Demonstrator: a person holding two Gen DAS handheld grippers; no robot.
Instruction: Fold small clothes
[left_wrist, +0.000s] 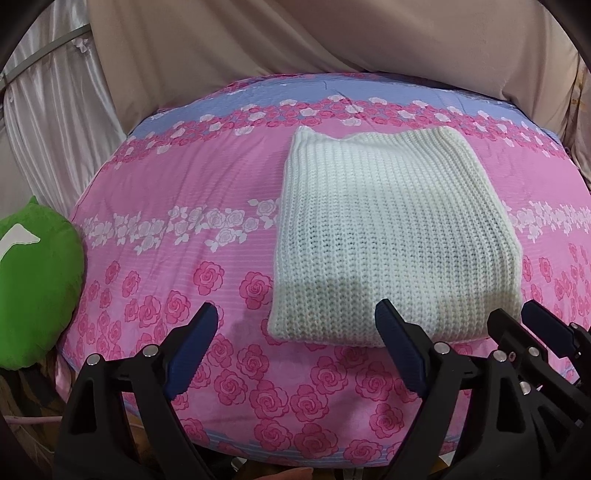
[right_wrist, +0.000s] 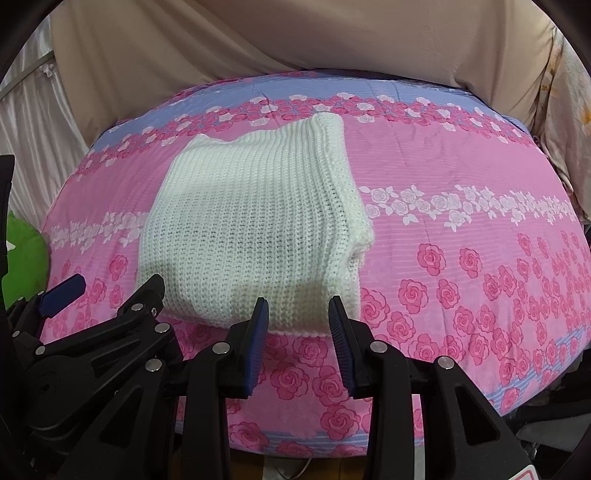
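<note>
At the far left a green cushion (left_wrist: 33, 280) lies at the edge of the bed (left_wrist: 155, 192), which is covered by a pink rose-print quilt. The left gripper (left_wrist: 295, 325) hovers over the near edge, its fingers wide apart and holding nothing. Right of it, about mid-bed, lies the white knitted garment (left_wrist: 388, 229), already folded into a thick, roughly square stack. It looks soft, bulky and light; the chunky knit should stretch and sag if lifted by one layer, so the near corners or the doubled side edge seem the best hold, pinching all layers together. The right gripper (right_wrist: 298, 317) sits just at the garment's near hem, fingers apart though more narrowly, clamping nothing.
</note>
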